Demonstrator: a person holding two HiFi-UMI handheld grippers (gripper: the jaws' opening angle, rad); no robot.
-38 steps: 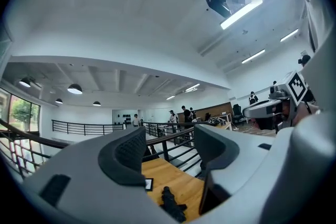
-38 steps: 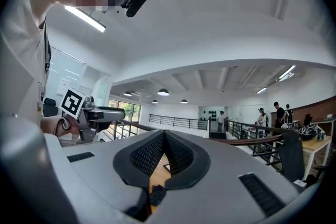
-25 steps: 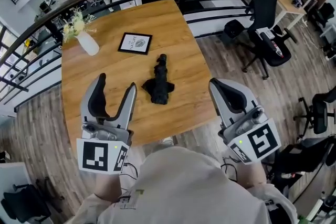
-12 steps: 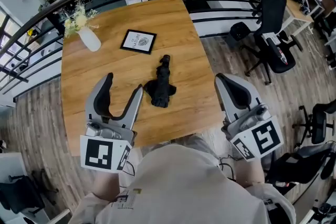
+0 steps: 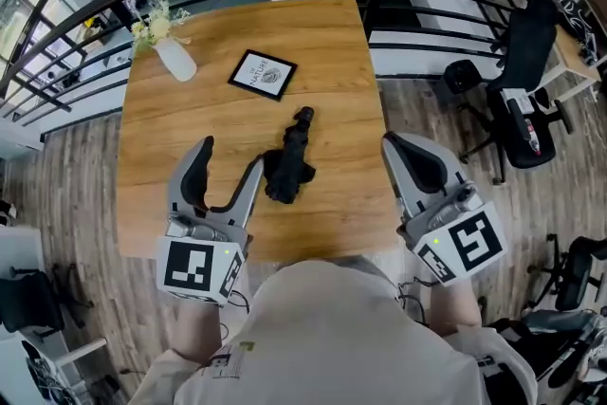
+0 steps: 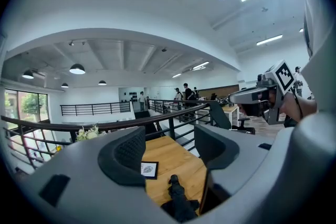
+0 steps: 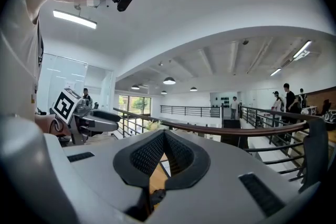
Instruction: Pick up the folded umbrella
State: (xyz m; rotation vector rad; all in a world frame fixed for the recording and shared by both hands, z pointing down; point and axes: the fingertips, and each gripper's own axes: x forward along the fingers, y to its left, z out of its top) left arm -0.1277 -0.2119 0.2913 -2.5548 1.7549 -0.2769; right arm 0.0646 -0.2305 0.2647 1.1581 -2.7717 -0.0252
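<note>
1. Approach step, I judge: the folded umbrella (image 5: 288, 166) lies on the table (image 5: 180, 123), untouched, just ahead of the spread, empty left tongs (image 5: 230, 158).
2. The right tongs (image 5: 396, 155) are pressed together and hold nothing.
3. Next: lower the left tongs around what looks like its thicker end, then pinch.

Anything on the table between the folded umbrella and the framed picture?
No. Head view shows only bare tabletop between the folded umbrella and the framed picture.

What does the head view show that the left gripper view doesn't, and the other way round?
Only the head view: the white vase and the left hand-held gripper with its marker cube. Only the left gripper view: ceiling lamps and people far off. Both: the black umbrella on the wooden table, the framed picture, the railing.
</note>
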